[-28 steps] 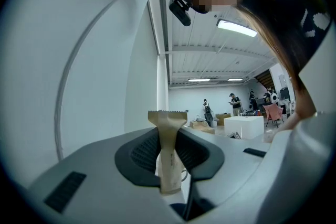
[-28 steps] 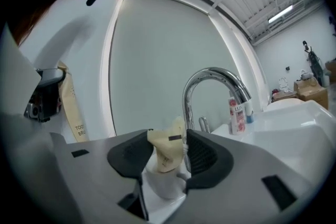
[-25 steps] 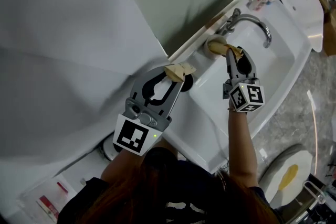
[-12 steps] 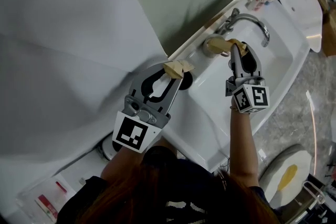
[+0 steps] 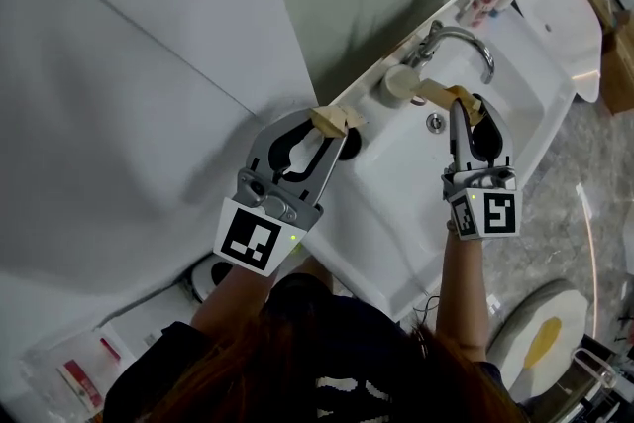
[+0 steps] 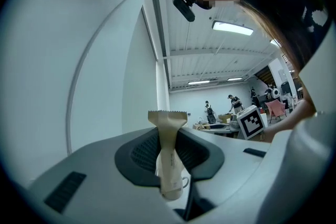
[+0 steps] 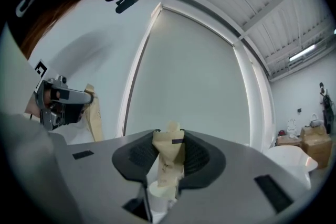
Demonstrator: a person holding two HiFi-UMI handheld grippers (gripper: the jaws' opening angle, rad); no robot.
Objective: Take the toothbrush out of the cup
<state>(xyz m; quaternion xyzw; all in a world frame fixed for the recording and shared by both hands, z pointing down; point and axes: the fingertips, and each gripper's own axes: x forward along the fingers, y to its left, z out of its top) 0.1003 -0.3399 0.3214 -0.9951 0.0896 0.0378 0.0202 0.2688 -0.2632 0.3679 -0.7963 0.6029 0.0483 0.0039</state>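
1. Fingers of the right gripper (image 5: 454, 98) have just been closing. They now pinch a slim pale stick, which looks to be the toothbrush (image 5: 428, 89).
2. Seen from above, the toothbrush runs from those fingers towards the cream cup (image 5: 395, 82). I cannot tell whether its far end is clear of the cup's rim.
3. That cup stands upright on the back ledge of the white sink (image 5: 396, 188), just beside the chrome faucet (image 5: 466, 43).
4. Over the same ledge, well apart from the cup, the left gripper (image 5: 335, 119) hangs close above a dark round hole (image 5: 351, 147). Its tan-taped fingers are pressed together tip to tip.
5. Both grippers point level towards the pale wall behind the sink.
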